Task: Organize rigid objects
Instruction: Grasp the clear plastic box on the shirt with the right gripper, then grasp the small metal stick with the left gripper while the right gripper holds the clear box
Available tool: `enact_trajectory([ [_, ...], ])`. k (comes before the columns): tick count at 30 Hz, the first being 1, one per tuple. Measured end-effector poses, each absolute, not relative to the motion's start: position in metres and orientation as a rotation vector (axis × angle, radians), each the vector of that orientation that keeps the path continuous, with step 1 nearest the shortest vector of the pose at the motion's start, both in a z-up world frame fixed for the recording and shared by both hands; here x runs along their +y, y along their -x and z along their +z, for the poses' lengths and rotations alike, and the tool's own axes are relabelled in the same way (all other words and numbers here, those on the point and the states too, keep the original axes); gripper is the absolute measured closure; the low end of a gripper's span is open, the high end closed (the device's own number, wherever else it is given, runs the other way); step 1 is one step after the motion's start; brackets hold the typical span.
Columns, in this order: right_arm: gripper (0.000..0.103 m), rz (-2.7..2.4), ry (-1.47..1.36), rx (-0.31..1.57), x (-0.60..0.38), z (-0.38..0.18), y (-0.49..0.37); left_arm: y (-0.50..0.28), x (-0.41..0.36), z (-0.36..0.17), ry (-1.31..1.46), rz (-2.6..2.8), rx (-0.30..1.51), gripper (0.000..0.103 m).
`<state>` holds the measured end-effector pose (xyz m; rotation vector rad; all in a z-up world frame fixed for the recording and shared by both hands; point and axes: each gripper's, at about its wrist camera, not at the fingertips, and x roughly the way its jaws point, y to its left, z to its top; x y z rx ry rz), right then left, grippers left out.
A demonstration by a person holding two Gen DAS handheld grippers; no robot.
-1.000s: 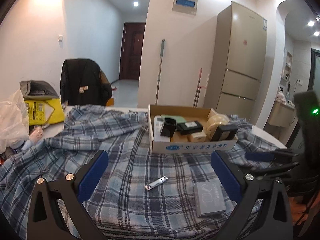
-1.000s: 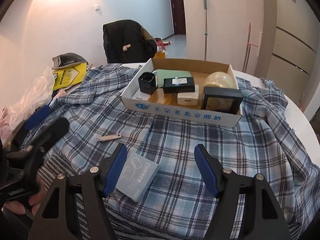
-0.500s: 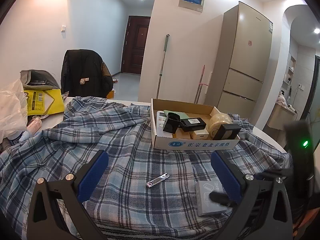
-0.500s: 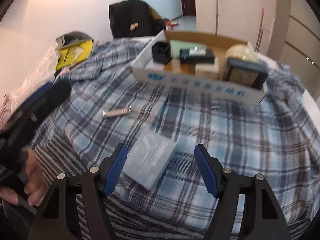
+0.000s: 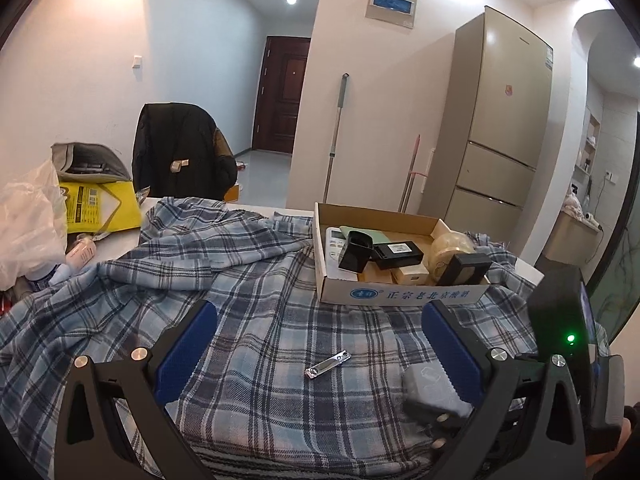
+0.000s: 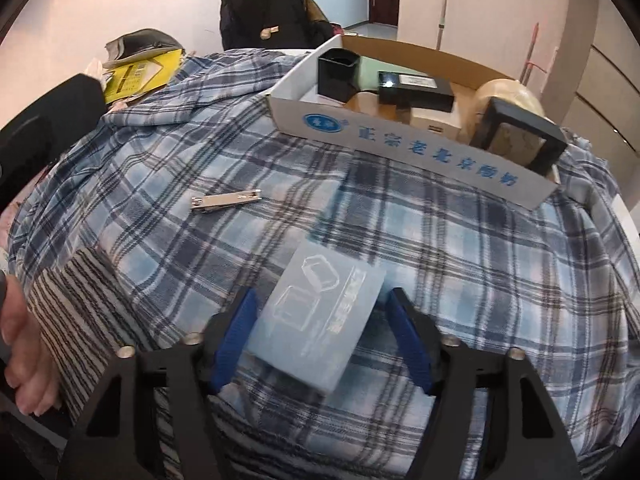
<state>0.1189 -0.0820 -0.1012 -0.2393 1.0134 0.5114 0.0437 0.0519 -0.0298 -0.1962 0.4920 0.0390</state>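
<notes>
My left fingers (image 5: 188,344) cover part of the plaid cloth (image 5: 256,320), and one blocks the right side of the clear plastic case (image 5: 426,384). From my right wrist, that case (image 6: 320,320) sits between my jaws, which have just been closing, but its near corners run behind the blue pads (image 6: 236,328), so I can't tell if they press it. The embossed lettering on its lid is too blurry to read. In the cardboard box (image 6: 400,144), the remote is mostly hidden behind the black holder (image 6: 336,72). My left hand (image 6: 20,352) is cut off at the edge.
</notes>
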Motion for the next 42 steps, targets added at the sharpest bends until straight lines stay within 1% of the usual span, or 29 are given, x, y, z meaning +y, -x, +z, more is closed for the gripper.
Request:
enact_trajectory([
  [2,0.055,0.484,0.258,1.020,-0.087,-0.100,-0.122,-0.044,0.051,-0.030,0.194,0.039,0.496,0.000],
  [12,0.057,0.387,0.283,1.011,-0.107,-0.099,-0.139,-0.046,0.049,-0.033,0.197,0.041,0.510,0.000],
  [16,0.057,0.385,0.221,1.024,-0.120,-0.092,-0.148,-0.048,0.056,-0.035,0.207,0.056,0.518,0.000],
  [19,0.057,0.387,0.207,0.985,-0.136,-0.083,-0.147,-0.046,0.068,-0.031,0.229,0.074,0.491,0.000],
  [22,0.057,0.410,0.166,0.954,-0.154,-0.076,-0.147,-0.050,0.076,-0.028,0.236,0.045,0.513,0.002],
  [23,0.057,0.433,0.135,0.947,-0.162,-0.075,-0.147,-0.055,0.078,-0.028,0.234,-0.002,0.561,0.008],
  [24,0.057,0.444,0.111,0.943,-0.168,-0.074,-0.147,-0.059,0.078,-0.029,0.230,-0.046,0.612,0.012],
  [25,0.057,0.448,0.086,0.940,-0.175,-0.074,-0.148,-0.062,0.077,-0.031,0.228,-0.075,0.642,0.013],
  [28,0.057,0.441,0.032,0.946,-0.183,-0.075,-0.156,-0.072,0.072,-0.037,0.195,-0.156,0.729,0.026],
  [30,0.057,0.446,0.037,0.943,-0.182,-0.075,-0.155,-0.082,0.064,-0.044,0.115,-0.209,0.798,0.045],
  [31,0.057,0.446,0.043,0.935,-0.181,-0.074,-0.154,-0.086,0.059,-0.049,0.070,-0.239,0.824,0.049],
  [32,0.057,0.448,0.049,0.927,-0.181,-0.072,-0.152,-0.089,0.053,-0.053,0.017,-0.271,0.848,0.056],
  [33,0.057,0.452,0.052,0.921,-0.182,-0.071,-0.150,-0.091,0.048,-0.057,-0.026,-0.298,0.860,0.061],
  [35,0.057,0.462,0.056,0.910,-0.182,-0.068,-0.148,-0.093,0.039,-0.064,-0.112,-0.348,0.883,0.065],
  [38,0.057,0.461,0.070,0.902,-0.181,-0.068,-0.146,-0.100,0.028,-0.072,-0.233,-0.327,0.902,0.065],
  [41,0.057,0.471,0.066,0.914,-0.181,-0.069,-0.146,-0.110,0.029,-0.074,-0.238,-0.331,0.913,0.065],
  [42,0.057,0.473,0.064,0.917,-0.181,-0.069,-0.146,-0.112,0.030,-0.074,-0.229,-0.347,0.919,0.067],
])
